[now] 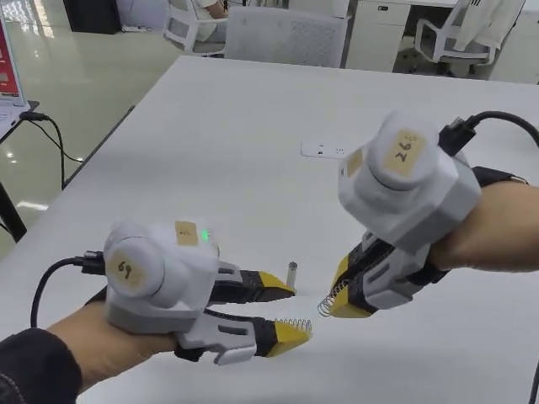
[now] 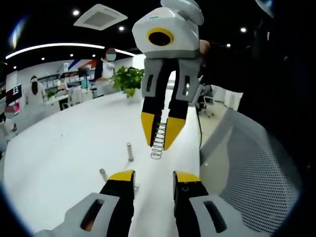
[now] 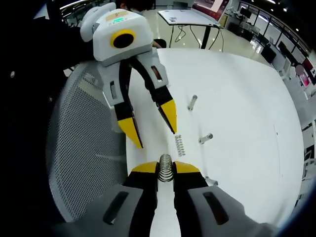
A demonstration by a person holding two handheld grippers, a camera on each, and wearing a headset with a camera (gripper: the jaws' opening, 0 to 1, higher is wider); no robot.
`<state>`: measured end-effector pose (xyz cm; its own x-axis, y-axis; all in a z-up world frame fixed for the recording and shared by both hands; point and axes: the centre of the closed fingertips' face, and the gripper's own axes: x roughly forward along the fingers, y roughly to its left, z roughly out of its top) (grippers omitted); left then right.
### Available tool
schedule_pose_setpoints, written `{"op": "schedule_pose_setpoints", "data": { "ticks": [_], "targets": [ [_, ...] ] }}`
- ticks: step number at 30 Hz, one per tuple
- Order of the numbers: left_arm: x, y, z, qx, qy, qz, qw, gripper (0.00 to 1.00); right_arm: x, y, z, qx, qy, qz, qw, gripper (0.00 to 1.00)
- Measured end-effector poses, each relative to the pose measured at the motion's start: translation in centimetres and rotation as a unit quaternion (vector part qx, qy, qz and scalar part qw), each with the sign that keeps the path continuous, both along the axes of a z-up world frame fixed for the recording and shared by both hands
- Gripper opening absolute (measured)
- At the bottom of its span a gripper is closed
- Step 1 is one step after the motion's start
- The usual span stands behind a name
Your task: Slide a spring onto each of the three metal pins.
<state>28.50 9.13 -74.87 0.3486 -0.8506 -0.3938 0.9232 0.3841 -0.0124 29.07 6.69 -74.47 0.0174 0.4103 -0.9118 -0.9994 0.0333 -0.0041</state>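
Observation:
My right gripper is shut on a small steel spring, which sticks out past its yellow tips; the same spring sits pinched between the jaws in the right gripper view. Facing it, my left gripper stands open just above the white table. A second spring lies loose on the table near the left gripper's fingertips. Three short metal pins stand upright: one, another, and a third. In the head view one pin rises just beyond the left gripper's tips.
A small flat white device lies farther back on the table. A grey mesh chair stands at the near edge. A black cable hangs off the left side, and office chairs stand beyond the far edge.

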Motion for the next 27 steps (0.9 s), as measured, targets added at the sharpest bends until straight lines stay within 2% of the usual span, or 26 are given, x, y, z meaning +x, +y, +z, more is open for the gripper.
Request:
{"op": "schedule_pose_setpoints", "data": {
  "ticks": [11,17,23,27],
  "targets": [
    [0.1,3.4,0.6,0.019,-0.015,0.027,0.9993,0.32,1.8,-2.0,0.2,-0.02,-0.009,-0.018,0.9996,0.08],
    [0.4,5.6,-0.1,0.028,-0.01,0.051,0.9983,0.35,2.8,-2.8,0.3,-0.025,-0.013,-0.028,0.9992,0.08],
    [0.6,7.5,-0.3,0.02,-0.007,0.088,0.9959,0.38,4.2,-4.2,0.5,-0.035,-0.02,-0.047,0.9981,0.08],
    [0.7,8.2,-0.1,0.006,-0.005,0.112,0.9937,0.41,5.6,-5.7,0.5,-0.057,-0.034,-0.062,0.9959,0.08]
  ]
}}
